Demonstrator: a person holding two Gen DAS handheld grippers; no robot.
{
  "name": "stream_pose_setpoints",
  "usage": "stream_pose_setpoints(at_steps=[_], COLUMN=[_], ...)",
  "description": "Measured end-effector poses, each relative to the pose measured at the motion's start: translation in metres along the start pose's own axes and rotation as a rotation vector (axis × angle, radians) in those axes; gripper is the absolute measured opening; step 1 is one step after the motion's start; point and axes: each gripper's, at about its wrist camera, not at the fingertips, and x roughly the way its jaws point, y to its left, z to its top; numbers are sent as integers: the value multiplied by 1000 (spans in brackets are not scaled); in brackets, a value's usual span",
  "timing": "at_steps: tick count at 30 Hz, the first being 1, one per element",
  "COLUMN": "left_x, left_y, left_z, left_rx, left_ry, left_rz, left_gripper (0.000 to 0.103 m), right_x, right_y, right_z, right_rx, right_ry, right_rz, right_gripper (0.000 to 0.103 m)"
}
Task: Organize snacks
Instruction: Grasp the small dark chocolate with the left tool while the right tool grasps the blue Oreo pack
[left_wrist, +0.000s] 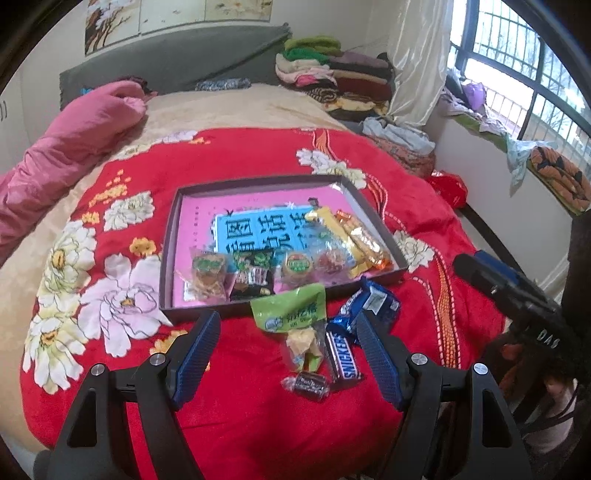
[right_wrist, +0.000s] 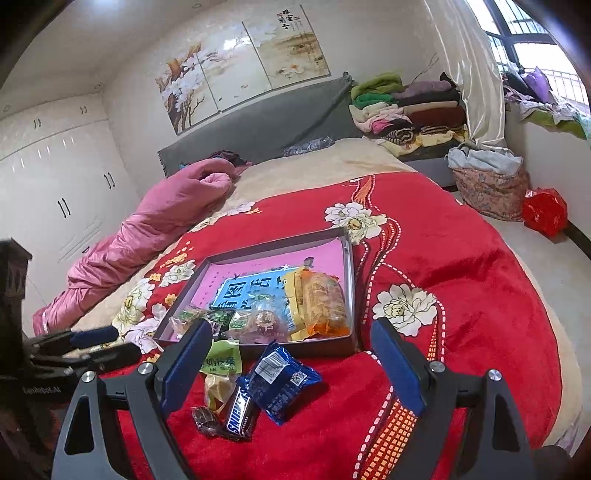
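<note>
A shallow dark box (left_wrist: 168, 254) (right_wrist: 349, 280) with a pink and blue lining lies on the red blanket and holds several wrapped snacks along its near and right sides. In front of it lie a green packet (left_wrist: 291, 308) (right_wrist: 221, 360), a blue packet (left_wrist: 369, 302) (right_wrist: 280, 384), a Snickers bar (left_wrist: 341, 354) (right_wrist: 238, 411) and a small dark candy (left_wrist: 308, 384) (right_wrist: 203, 417). My left gripper (left_wrist: 284, 328) is open above these loose snacks and holds nothing. My right gripper (right_wrist: 291, 332) is open above them and holds nothing.
The red flowered blanket (left_wrist: 258, 155) covers a bed. A pink quilt (left_wrist: 74, 140) lies at the left. Folded clothes (left_wrist: 332, 77) are stacked at the headboard. A window sill with cloths (left_wrist: 517, 140) runs along the right. White wardrobes (right_wrist: 55, 177) stand at the left.
</note>
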Motion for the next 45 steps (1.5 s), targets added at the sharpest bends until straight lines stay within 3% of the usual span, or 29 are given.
stream_pose_setpoints(at_steps=[14,26,45], left_x=[42,70,88], left_y=[-6,-13,-15], left_z=[-34,-54,-60], left_rx=[39,86,105], left_ry=[151,220,255], left_rz=[-37,-43,-21], left_gripper=[78,78,78], right_x=[13,32,59], right_y=[-9,2,3], right_z=[-10,-22,-37], right_rx=[58,45,106], right_ry=[72,155,252], right_rz=[0,27,68], right_gripper=[88,88,88])
